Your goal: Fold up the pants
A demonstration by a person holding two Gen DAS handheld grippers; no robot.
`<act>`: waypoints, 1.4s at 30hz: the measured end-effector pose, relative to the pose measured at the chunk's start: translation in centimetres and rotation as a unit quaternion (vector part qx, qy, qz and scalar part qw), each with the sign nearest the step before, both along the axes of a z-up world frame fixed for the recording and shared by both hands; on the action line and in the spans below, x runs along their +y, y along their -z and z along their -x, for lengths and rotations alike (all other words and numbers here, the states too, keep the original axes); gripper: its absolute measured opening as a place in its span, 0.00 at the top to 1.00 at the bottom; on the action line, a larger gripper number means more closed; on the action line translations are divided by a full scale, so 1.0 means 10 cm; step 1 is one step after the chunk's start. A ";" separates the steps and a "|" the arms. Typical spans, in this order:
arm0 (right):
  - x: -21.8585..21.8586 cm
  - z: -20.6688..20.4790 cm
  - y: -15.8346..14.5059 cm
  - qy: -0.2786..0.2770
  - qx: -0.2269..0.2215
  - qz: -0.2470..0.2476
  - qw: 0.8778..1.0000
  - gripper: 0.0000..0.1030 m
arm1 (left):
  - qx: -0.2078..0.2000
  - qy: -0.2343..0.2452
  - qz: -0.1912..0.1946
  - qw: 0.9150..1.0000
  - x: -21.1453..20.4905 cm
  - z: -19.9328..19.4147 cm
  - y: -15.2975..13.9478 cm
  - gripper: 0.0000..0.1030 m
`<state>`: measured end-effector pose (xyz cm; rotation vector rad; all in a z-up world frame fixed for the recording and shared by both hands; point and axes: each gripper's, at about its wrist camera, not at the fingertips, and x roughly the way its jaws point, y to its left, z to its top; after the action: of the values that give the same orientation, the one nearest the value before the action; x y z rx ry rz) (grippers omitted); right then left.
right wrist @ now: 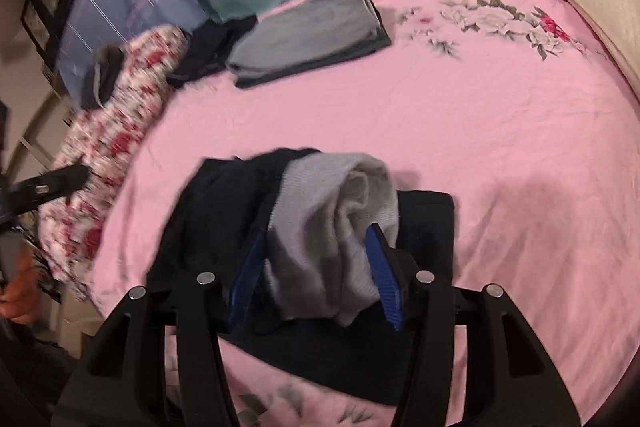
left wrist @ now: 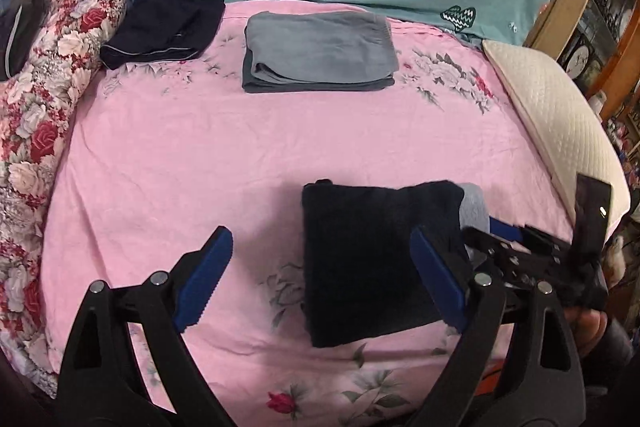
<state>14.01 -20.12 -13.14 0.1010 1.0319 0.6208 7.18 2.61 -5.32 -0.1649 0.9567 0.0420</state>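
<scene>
Facing open pink sheet (left wrist: 168,163) — pants (left wrist: 372,259) edge-on

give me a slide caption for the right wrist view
Right gripper pinches the dark pants' grey lining on the pink bedsheet.

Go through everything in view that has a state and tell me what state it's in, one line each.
Dark pants: folded, flat on the pink sheet.
Grey lining: bunched between the right gripper's fingers.
Right gripper: closed on the lining.
Left gripper: open, empty.
Grey pants: folded.
Navy garment: folded loosely.
</scene>
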 end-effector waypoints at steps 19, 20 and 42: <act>-0.23 -0.07 -0.65 -0.043 0.050 -0.137 0.988 0.89 | 0.005 0.020 0.001 1.000 0.07 -0.04 0.05 0.11; -0.30 -0.03 -0.75 -0.034 0.040 -0.135 0.990 0.89 | 0.005 0.024 0.000 1.000 0.05 -0.06 0.05 0.11; -0.69 -0.05 -0.65 0.058 0.008 -0.141 0.988 0.63 | 0.029 0.240 -0.046 0.969 -1.20 -0.42 0.71 0.12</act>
<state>14.49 -27.06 -6.67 0.4128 0.9417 0.6584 11.39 -9.36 -12.37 0.1572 1.0300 -0.3556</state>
